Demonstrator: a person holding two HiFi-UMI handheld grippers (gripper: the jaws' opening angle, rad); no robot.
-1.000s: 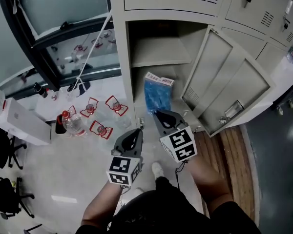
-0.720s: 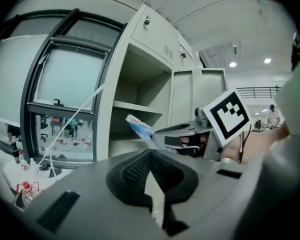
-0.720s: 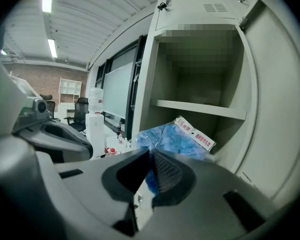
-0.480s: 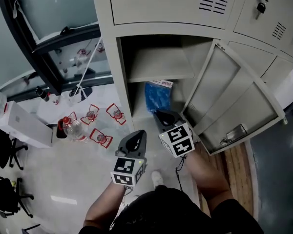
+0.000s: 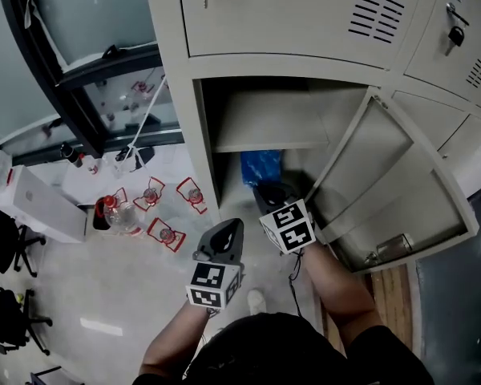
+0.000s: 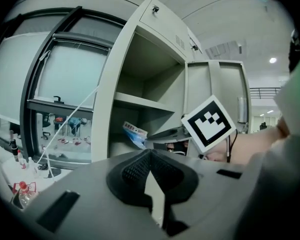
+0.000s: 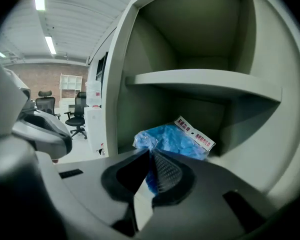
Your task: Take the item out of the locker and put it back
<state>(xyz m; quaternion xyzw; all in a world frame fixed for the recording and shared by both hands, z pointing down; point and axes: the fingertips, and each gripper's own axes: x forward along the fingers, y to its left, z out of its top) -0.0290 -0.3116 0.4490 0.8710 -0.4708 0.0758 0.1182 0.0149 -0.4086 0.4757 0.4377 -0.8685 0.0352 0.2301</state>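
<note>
A blue plastic bag [image 5: 260,167] with a white printed header leans inside the open locker [image 5: 194,111], under its shelf [image 5: 264,127]. In the right gripper view the bag [image 7: 172,139] fills the space just beyond my right gripper [image 7: 151,156]. That gripper [image 5: 266,191] is shut, its tips at the locker's mouth by the bag's lower edge; whether they touch it I cannot tell. My left gripper [image 5: 227,231] is shut and empty, lower and to the left, outside the locker. From the left gripper view [image 6: 149,159] I see the bag [image 6: 135,134] and the right gripper's marker cube [image 6: 210,123].
The locker door [image 5: 393,183] hangs open to the right. Closed lockers stand above and to the right. On the floor to the left are water bottles [image 5: 116,211] with red labels and a white box [image 5: 40,207]. A dark window frame [image 5: 80,87] runs along the left.
The head view has tilted up, so the shelf now hides the bag's top. Both grippers keep about the same places before the locker. The bag has not moved.
</note>
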